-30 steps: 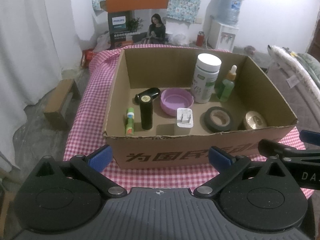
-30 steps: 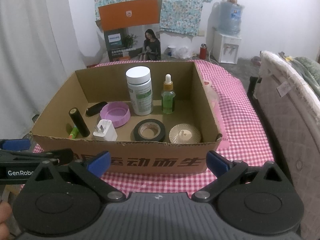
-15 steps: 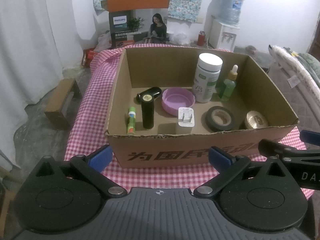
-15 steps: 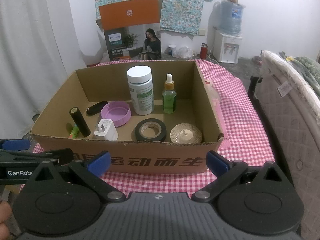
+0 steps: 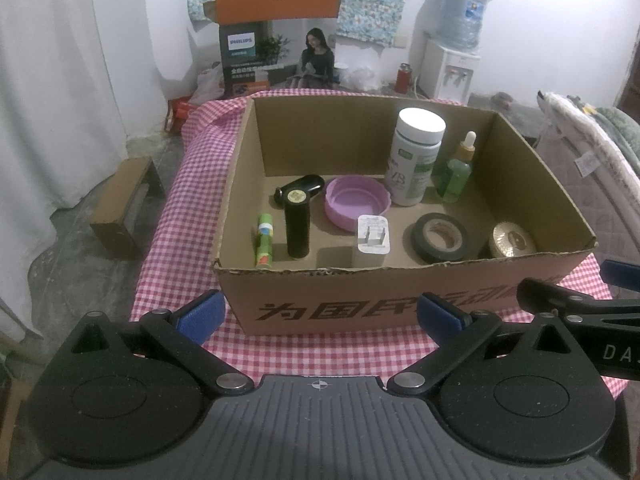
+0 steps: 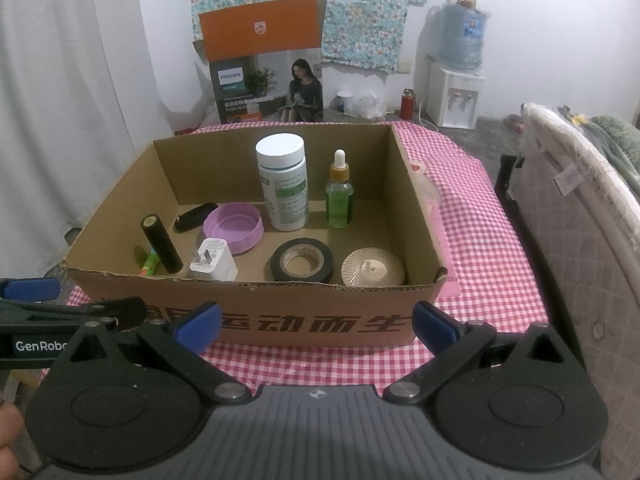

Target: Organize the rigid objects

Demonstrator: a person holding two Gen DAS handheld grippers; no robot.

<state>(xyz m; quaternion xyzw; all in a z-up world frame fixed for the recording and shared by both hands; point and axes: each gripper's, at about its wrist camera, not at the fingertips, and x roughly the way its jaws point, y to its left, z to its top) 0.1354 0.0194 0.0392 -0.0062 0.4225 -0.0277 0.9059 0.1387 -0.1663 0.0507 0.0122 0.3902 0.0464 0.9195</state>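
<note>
Box on checked cloth, holding, largest to smallest: white bottle, purple lid, tape roll, dropper bottle, black cylinder, charger, green tube. Left gripper and right gripper both spread apart, empty, just short of box front.

One box, two bottles, one tape roll, one charger

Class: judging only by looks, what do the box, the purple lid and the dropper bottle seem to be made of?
Box: matte brown corrugated cardboard, ragged torn rim.
Purple lid: probably moulded plastic, smooth with a ribbed edge.
Dropper bottle: see-through green, glass or clear plastic; cannot tell which.
</note>
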